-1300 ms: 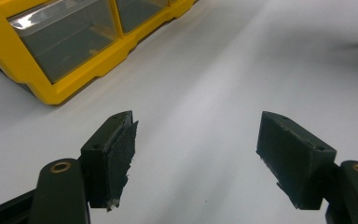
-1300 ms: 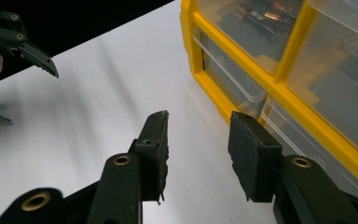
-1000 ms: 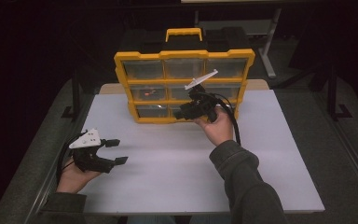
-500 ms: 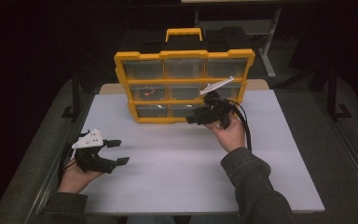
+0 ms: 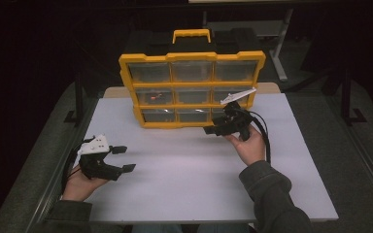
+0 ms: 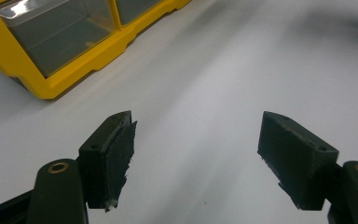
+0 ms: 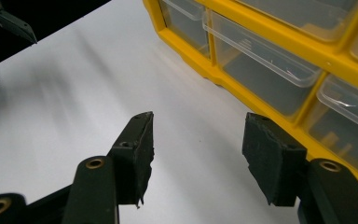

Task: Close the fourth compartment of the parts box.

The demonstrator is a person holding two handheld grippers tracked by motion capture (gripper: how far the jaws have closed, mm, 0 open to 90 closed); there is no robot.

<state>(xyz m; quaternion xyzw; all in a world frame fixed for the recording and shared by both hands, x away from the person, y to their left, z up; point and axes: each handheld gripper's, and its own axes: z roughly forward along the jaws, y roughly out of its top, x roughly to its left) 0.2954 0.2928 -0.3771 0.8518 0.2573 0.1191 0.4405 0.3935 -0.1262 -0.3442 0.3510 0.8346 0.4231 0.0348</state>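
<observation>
A yellow drawer organizer (image 5: 192, 57) with clear plastic drawers stands upright at the back of the white table (image 5: 184, 174). One middle-row drawer (image 5: 156, 97) holds small orange parts. My right gripper (image 5: 212, 128) hovers just in front of the organizer's lower right drawers, open and holding nothing. In the right gripper view its jaws (image 7: 196, 154) stand apart beside the bottom drawers (image 7: 261, 79). My left gripper (image 5: 125, 158) rests open near the table's left front, well away from the organizer. In the left gripper view its jaws (image 6: 196, 158) are wide apart over bare table, with the organizer's corner (image 6: 51, 88) ahead.
A black handle-topped case back (image 5: 191, 35) rises behind the organizer. Dark floor and table legs surround the table. The left gripper's tip (image 7: 9, 25) appears at the far corner of the right gripper view.
My right gripper has drawn back from the organizer's front, moving right and toward the person. The left gripper has stayed almost still.
</observation>
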